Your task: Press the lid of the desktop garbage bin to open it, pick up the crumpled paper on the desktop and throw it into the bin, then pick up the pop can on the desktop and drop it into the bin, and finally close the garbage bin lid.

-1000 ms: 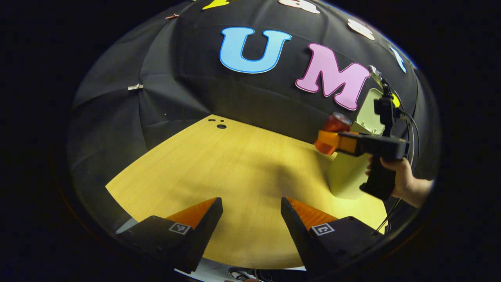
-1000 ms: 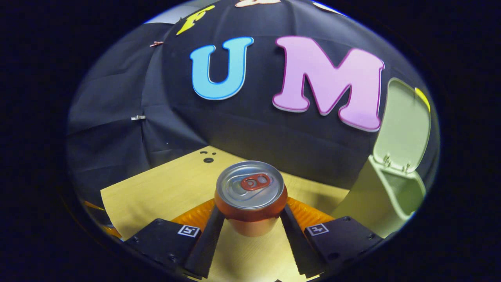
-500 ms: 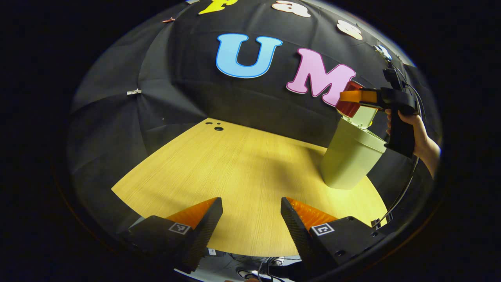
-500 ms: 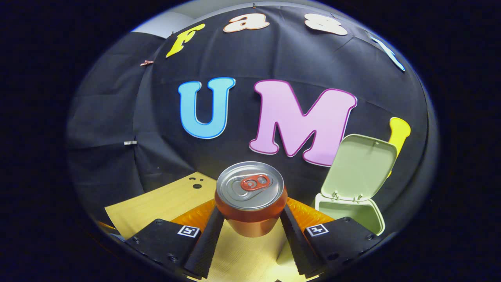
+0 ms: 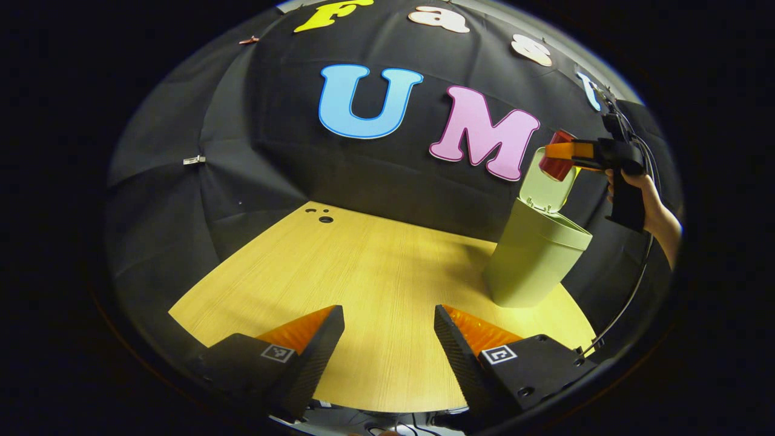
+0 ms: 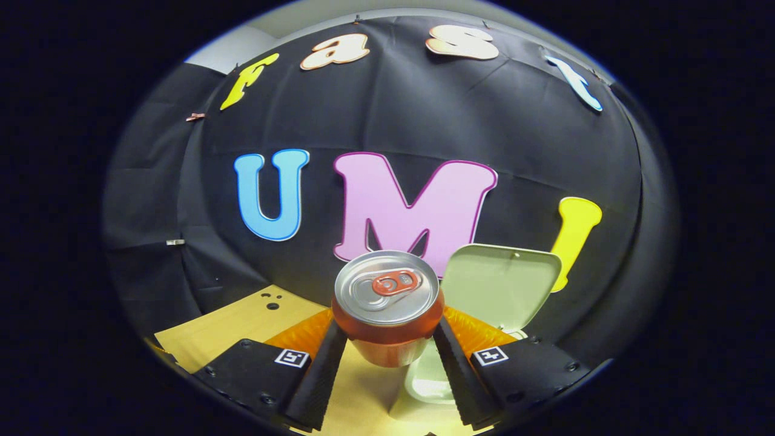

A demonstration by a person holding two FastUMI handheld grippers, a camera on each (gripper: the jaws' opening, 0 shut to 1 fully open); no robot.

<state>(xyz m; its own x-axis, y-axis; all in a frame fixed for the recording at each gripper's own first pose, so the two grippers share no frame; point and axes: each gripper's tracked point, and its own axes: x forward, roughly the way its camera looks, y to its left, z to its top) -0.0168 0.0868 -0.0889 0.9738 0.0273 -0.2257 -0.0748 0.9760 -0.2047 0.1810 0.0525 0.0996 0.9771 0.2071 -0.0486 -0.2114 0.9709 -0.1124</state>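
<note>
Right gripper view: right gripper (image 6: 387,345) clamps pop can (image 6: 387,303) above open bin (image 6: 424,387); left gripper (image 5: 389,339) gapes wide.

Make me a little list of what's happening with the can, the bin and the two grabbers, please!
can: held up in the air, upright, near the bin's opening
bin: standing on the table
lid: open, tipped back
right gripper: squeezing the can from both sides
left gripper: open, holding nothing, over the table
paper: cannot tell if it's inside the bin
</note>
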